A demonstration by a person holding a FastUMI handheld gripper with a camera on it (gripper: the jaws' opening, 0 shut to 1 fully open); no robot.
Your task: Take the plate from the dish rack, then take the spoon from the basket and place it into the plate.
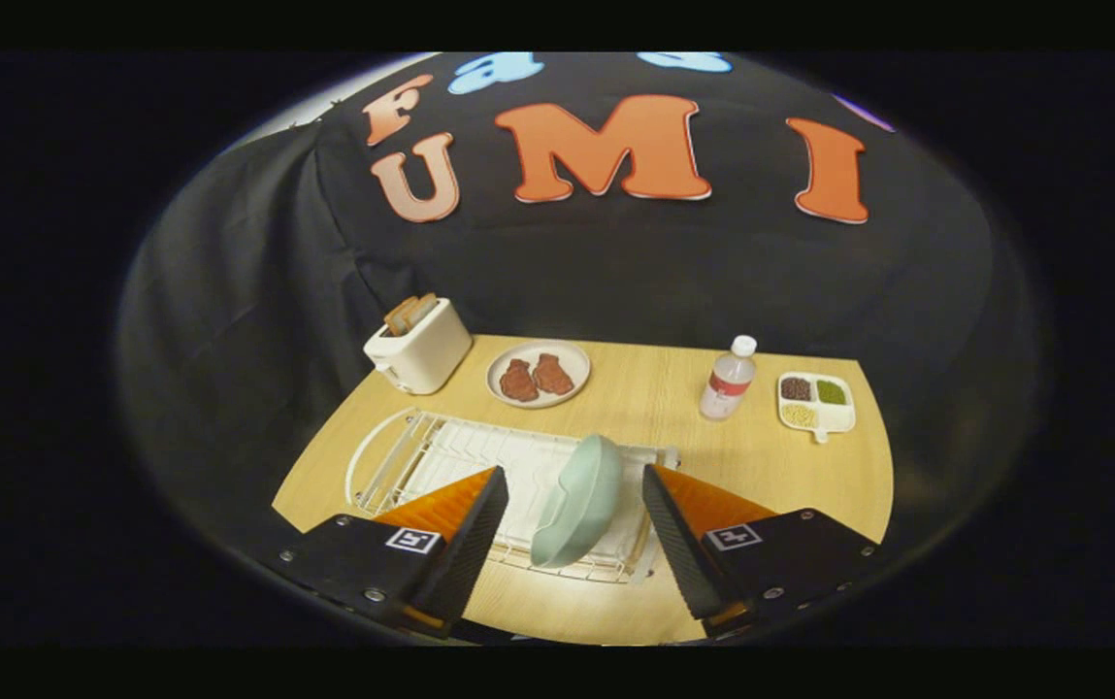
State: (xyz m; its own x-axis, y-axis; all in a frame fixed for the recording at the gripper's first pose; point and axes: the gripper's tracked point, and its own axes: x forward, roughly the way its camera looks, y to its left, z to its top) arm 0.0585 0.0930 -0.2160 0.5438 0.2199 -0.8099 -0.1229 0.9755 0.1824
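Tongs (572, 529) wide open, empty. Plate (578, 503) upright on edge in dish rack (392, 456), between fingers. Likely rigid, smooth, slippery; pinch upper rim.

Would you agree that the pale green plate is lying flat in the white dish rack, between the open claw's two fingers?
Not quite. In the gripper view the pale green plate stands on its edge in the white dish rack, not flat. The rest holds: the claw is open, and the plate sits between its two fingers, which do not touch it.
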